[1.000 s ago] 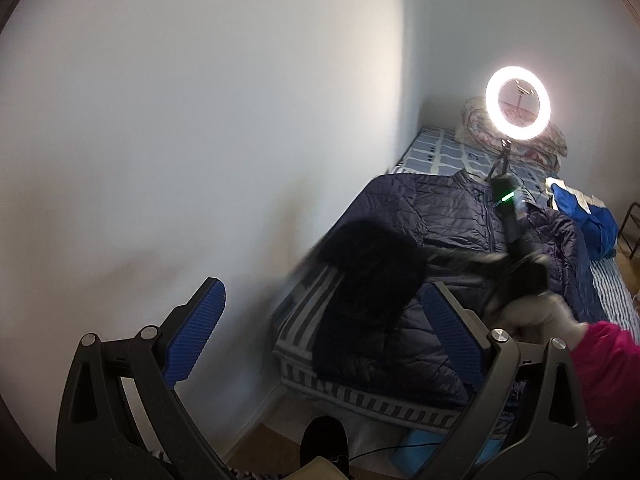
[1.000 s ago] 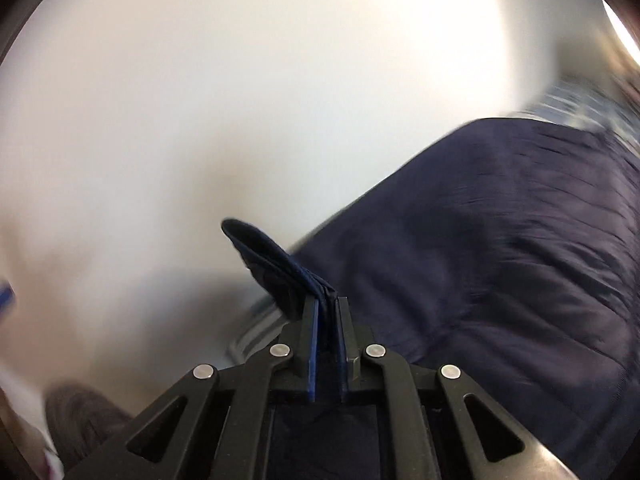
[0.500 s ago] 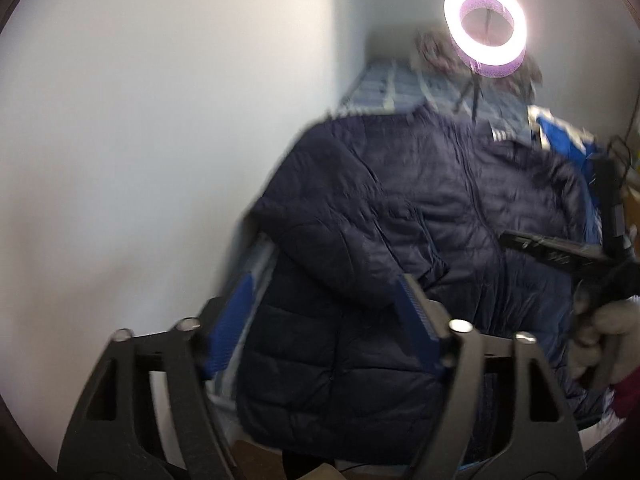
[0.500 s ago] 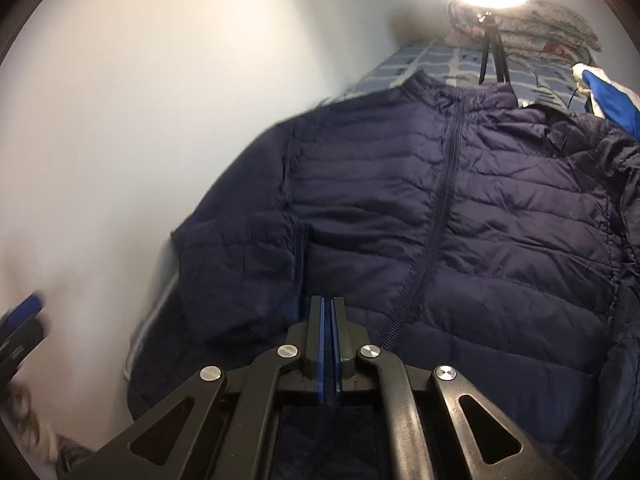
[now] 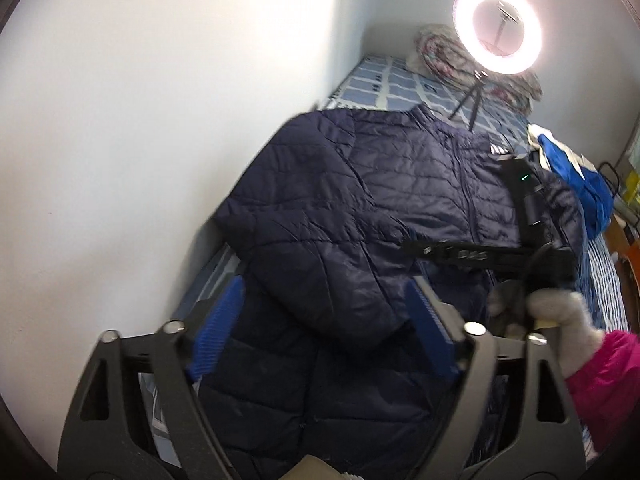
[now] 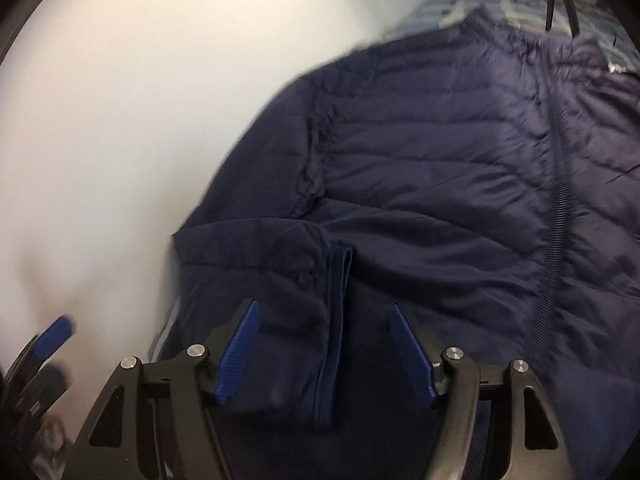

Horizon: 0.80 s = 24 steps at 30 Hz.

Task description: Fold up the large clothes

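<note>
- Lying front-up across the blue-and-white checked and striped bed (image 5: pixel 384 80), the navy quilted puffer jacket (image 5: pixel 420 184) has its zip closed and its collar toward the lit ring lamp on a small tripod (image 5: pixel 497 28), which gives a flat base for folding.
- Its wall-side sleeve (image 5: pixel 320 248) is laid diagonally over the chest, apparently to narrow the garment before the body is folded.
- The right gripper (image 6: pixel 326 350) hovers just above the sleeve's cuff (image 6: pixel 336 308), blue pads spread wide and empty, so the cuff rests on the jacket by its own weight.
- The left gripper (image 5: pixel 320 332) hangs released over the lower jacket, holding nothing, likely ready to press or take the hem.
- A bright blue garment (image 5: pixel 580 184) lies bunched at the bed's far edge, clear of the folding area.
</note>
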### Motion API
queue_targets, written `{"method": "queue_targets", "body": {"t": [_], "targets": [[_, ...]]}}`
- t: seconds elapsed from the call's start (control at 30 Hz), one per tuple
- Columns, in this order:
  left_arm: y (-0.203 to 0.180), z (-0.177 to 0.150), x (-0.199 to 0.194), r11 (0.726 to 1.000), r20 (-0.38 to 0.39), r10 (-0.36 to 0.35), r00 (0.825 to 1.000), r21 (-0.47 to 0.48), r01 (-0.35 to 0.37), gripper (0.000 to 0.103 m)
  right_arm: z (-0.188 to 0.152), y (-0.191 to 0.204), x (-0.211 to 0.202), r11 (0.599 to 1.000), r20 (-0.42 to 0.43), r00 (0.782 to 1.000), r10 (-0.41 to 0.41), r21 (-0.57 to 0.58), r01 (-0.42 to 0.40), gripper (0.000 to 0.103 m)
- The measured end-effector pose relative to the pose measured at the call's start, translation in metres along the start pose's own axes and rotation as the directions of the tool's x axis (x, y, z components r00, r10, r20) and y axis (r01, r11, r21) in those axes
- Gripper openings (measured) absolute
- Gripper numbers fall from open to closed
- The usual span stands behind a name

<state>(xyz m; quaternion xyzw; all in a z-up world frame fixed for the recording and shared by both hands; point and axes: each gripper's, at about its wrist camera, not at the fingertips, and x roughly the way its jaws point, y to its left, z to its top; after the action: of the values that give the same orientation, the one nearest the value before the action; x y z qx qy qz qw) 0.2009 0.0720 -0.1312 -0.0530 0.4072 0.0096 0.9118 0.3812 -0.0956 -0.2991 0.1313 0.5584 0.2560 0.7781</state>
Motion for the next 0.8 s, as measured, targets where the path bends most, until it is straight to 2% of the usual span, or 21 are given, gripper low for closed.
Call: {"method": "queue_targets", "body": {"t": [0.07,0.1,0.13,0.17,0.2,0.3,0.43,0.53,0.63,0.73,0.8], "targets": [[0.004,0.002,0.001,1.000,-0.004,-0.002,1.000,-0.008,0.002,0.088,0.002,0.002,0.012,1.000,-0.020,1.000,0.006,-0.005,-0.006,0.056],[0.005,0.003,0.002,1.000,-0.005,0.002,1.000,-0.005,-0.002,0.088,0.003,0.006,0.018,1.000,-0.039,0.999,0.001,-0.023,-0.002,0.033],[0.005,0.004,0.002,1.000,-0.002,0.009,1.000,-0.003,-0.009,0.088,0.004,0.006,0.020,0.999,-0.044,0.999,-0.005,-0.034,0.004,0.021],[0.005,0.004,0.002,1.000,0.003,0.014,1.000,0.001,-0.014,0.088,0.005,0.010,0.019,0.999,-0.039,0.999,-0.007,-0.052,0.005,0.017],[0.004,0.005,0.001,1.000,0.007,0.019,1.000,0.008,-0.019,0.088,0.005,0.013,0.016,0.997,-0.027,1.000,-0.004,-0.073,0.002,0.006],[-0.001,0.007,-0.002,0.999,0.032,0.038,0.999,0.037,-0.039,0.088,0.006,0.019,-0.004,0.992,0.032,0.999,-0.020,-0.123,0.023,0.005],[-0.005,0.010,-0.001,0.997,0.045,0.028,0.999,0.070,-0.031,0.088,0.013,0.014,-0.035,0.992,0.101,0.994,-0.037,-0.120,0.049,0.004],[-0.004,0.016,0.002,0.996,0.061,0.028,0.998,0.085,-0.033,0.088,0.020,0.001,-0.071,0.990,0.184,0.980,-0.076,-0.105,0.096,0.004],[-0.003,0.022,0.010,0.996,0.078,-0.001,0.997,0.091,-0.007,0.088,0.029,-0.023,-0.108,0.987,0.260,0.956,-0.134,-0.054,0.153,0.004],[-0.009,0.030,0.021,0.994,0.080,-0.040,0.996,0.105,0.031,0.088,0.030,-0.054,-0.142,0.966,0.325,0.914,-0.243,0.002,0.257,0.004],[-0.018,0.036,0.031,0.989,0.081,-0.045,0.996,0.145,0.033,0.088,0.031,-0.074,-0.156,0.956,0.340,0.896,-0.287,0.041,0.290,0.004]]}}
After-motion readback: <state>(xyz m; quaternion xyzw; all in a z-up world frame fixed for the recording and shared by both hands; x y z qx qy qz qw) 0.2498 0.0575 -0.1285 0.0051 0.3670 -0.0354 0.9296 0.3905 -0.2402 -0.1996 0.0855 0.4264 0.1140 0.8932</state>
